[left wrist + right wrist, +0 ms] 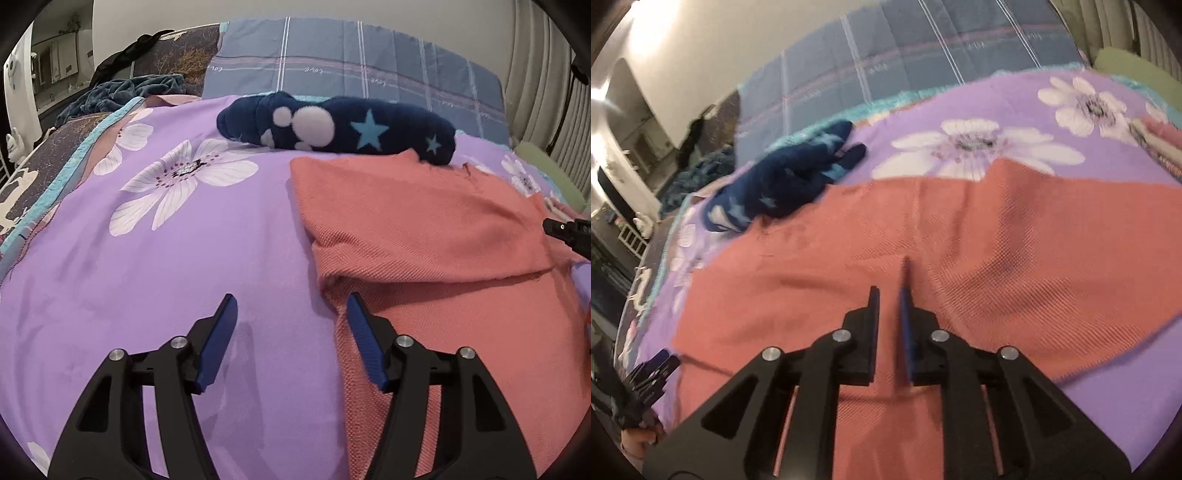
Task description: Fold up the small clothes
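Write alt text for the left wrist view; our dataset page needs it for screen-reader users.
An open left gripper hovers over a purple floral bedspread at the left edge of a folded coral knit garment. A navy star-patterned fleece garment lies bundled beyond it.

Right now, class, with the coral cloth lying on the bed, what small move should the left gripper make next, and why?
Probably slide the left gripper right onto the coral cloth edge and close: its jaws stand open, gripping nothing, one finger just over that edge.
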{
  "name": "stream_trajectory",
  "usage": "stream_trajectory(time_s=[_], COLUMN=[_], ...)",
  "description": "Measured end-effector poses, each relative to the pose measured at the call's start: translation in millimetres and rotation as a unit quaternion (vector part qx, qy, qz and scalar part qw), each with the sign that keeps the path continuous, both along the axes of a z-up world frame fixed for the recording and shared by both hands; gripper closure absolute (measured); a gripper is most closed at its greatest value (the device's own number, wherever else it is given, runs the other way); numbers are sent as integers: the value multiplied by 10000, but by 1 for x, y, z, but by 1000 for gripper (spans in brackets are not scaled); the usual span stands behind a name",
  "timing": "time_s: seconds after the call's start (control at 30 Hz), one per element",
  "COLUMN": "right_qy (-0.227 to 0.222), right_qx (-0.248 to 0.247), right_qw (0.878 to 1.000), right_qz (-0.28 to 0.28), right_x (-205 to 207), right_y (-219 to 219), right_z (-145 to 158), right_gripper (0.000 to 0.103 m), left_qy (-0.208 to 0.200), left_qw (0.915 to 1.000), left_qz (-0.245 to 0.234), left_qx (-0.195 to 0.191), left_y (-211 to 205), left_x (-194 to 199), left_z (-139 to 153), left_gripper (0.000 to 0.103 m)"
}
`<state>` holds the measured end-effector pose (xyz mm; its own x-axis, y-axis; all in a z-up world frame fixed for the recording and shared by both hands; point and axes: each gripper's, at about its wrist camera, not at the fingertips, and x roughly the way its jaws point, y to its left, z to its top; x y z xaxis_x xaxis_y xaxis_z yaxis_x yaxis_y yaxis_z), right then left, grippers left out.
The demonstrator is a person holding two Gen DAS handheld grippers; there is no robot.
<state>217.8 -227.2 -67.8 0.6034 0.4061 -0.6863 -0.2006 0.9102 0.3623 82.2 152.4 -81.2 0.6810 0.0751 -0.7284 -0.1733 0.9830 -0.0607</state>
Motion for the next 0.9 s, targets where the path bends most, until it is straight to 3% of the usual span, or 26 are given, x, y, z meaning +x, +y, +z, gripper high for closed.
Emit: stream_trajectory(time_s=[0.07,0.13,0.17,0.2,0.23,0.3,0.33,0.37,0.43,0.5,0.53,0.57,0.6,0.63,0.8,0.9], right_qy=[-82,-22,26,100,197,291,84,81,129,95,92,72,47,28,-126,-550], right_qx=[214,361,369,250,-27,-580,-435,-329,-253,-274,-251,-210,-208,-239,-663,-767], right_qw=[9992,9964,9954,9952,9959,9959,9972,9977,9979,9978,9976,9971,9965,9962,9962,9912], right_qz=[318,761,885,943,882,623,595,592,583,602,640,733,803,833,550,928], right_x=[-14,-20,-20,-20,-17,-9,-11,-11,-10,-11,-12,-11,-12,-15,-26,-25], right_y=[8,22,27,33,38,44,40,37,35,37,35,36,38,38,55,94], right_z=[11,13,10,5,-4,-33,-42,-41,-39,-41,-41,-42,-41,-40,-7,30], right_gripper=[89,83,80,75,74,82,82,82,82,79,72,68,62,61,59,59], left_qy=[-37,-42,-29,19,134,285,367,382,278,160,75,-21,-84,-157,-190,-202], left_qw=[9999,9994,9991,9989,9989,9991,9969,9963,9985,9981,9981,9978,9970,9956,9946,9887], left_qz=[-145,-335,-418,-467,-440,-152,189,320,465,511,481,367,297,224,-85,-236], left_qx=[-27,-1,6,41,125,285,662,701,-7,-293,-370,-545,-714,-901,-1015,-1467], left_y=[-4,-11,-15,-18,-19,-13,-6,2,25,36,38,40,41,42,27,24], left_x=[4,11,13,16,18,16,12,8,-4,-10,-11,-9,-6,-1,15,16], left_z=[1,1,0,-1,-3,-7,-10,-12,-12,-7,-3,2,5,7,3,-11], left_gripper=[44,46,57,85,96,103,103,103,103,103,102,84,56,49,48,49])
